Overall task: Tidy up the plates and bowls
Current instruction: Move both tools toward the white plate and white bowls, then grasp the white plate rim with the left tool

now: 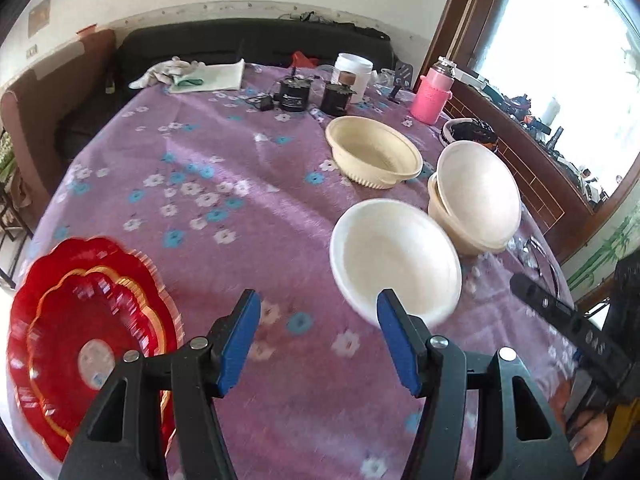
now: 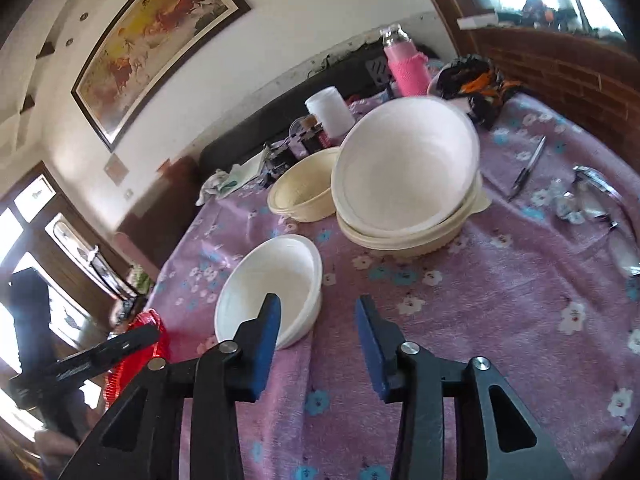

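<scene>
My left tongs (image 1: 318, 334) hang released over the purple flowered cloth (image 1: 224, 152) of the worktop, nothing between the blue pads. My right tongs (image 2: 318, 334) are also released, grasping nothing; the left pad stands in front of the near rim of a white bowl (image 2: 276, 280), though I cannot tell whether it touches.

That white bowl sits upright on the cloth and looks empty. Beyond it, a second white bowl (image 2: 404, 164) lies tilted inside a cream bowl (image 2: 404, 242), its mouth turned toward me, with nothing in it. Just left of that pair stands another cream bowl (image 2: 302, 192), ribbed on the outside and empty as far as I can see.

At the near left edge of the worktop lie red scalloped plates (image 1: 80, 328) with gold edging, nested one in another.

Farther back stand a pink bottle (image 1: 434, 94) and a white jar (image 1: 354, 74).
</scene>
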{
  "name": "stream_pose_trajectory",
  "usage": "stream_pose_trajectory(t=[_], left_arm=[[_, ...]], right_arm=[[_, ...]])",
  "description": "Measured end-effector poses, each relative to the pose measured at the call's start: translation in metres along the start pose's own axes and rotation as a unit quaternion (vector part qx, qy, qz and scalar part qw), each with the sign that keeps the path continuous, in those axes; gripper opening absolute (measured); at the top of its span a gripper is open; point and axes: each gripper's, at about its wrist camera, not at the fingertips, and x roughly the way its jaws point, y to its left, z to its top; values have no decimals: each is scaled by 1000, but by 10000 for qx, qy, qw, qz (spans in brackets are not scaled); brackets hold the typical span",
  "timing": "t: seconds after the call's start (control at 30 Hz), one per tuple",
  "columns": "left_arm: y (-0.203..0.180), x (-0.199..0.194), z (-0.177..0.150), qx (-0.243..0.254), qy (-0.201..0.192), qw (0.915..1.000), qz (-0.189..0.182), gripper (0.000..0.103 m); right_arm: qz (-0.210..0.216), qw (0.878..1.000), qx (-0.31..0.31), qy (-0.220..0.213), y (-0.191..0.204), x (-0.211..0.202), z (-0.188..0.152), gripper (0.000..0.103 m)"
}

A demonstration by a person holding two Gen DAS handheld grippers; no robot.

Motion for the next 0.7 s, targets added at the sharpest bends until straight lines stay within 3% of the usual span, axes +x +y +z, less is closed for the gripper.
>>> stream_pose_trajectory(t=[0.13,0.2,0.43,0.5,0.6,0.7], left_arm=[[-6,23,13,20,79,9998,153,54],[-8,34,17,18,171,9998,103,50],[-9,57,28,-49,253,9996,67,45],[-10,64,29,-69,302,9995,62,40],[-10,75,27,-85,412,9991,-5,28],[-11,83,24,-85,488,9988,-45,18]], right_arm=[[1,9999,-33,150,3,14,1,40],[3,9997,-10,243,2,22,3,31],[66,9991,46,412,4,43,7,31],[61,9989,69,465,4,49,7,31],[41,9985,87,545,3,57,6,20],[-22,9981,76,613,2,63,4,17]])
